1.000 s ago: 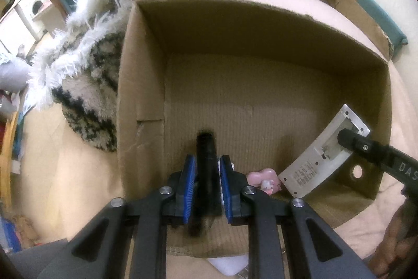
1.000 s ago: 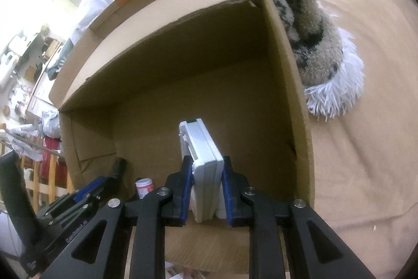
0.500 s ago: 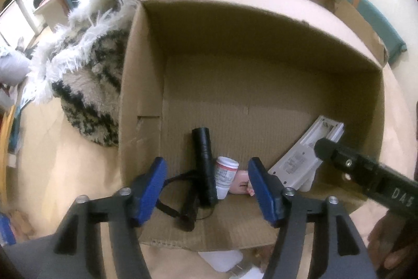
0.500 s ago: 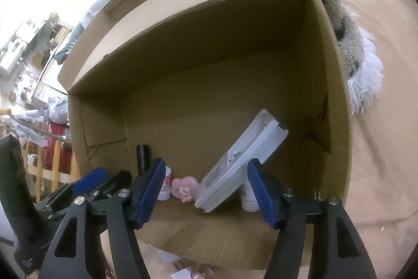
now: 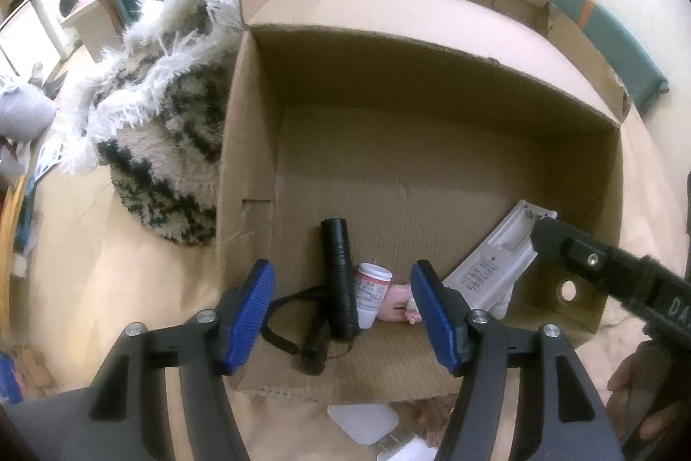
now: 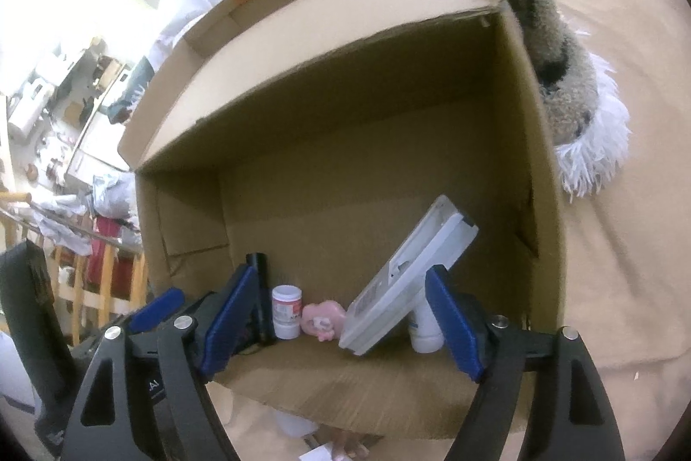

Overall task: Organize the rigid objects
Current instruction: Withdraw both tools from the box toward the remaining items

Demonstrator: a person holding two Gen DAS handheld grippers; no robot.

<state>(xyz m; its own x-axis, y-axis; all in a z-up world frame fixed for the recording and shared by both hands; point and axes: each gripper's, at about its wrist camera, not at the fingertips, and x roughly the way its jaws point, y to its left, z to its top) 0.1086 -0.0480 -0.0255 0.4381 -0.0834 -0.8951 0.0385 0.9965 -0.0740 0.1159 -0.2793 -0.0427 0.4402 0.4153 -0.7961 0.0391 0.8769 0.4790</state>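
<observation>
Left wrist view: looking down into an open cardboard box [image 5: 432, 141] set on a beige bed cover, with a shaggy black-and-white fur throw [image 5: 164, 141] against its left wall. Left gripper [image 5: 345, 314] spread apart above the near edge, blue pads touching nothing. Between them, on the box floor, a black flashlight [image 5: 339, 266] lying lengthwise with its wrist strap looped toward the near wall. Just right of it, a small white jar with a red label [image 5: 371, 288], then a pink toy [image 5: 397, 303] partly hidden behind the right pad. Farther right, a white flat device [image 5: 492, 266] tilted up, labelled back showing, with one black finger of the other gripper crossing over its upper end.

Right wrist view: same box [image 6: 345, 124] seen from its other side. Right gripper [image 6: 341, 322] with jaws opening, pads clear of everything. White device [image 6: 406, 279] leaning free between the pads, propped over a white bottle [image 6: 425, 327] at the near wall. To its left, the pink toy [image 6: 324, 316], the white jar [image 6: 286, 309] and the upright-looking black flashlight [image 6: 261, 288], all in a row along the near wall
</observation>
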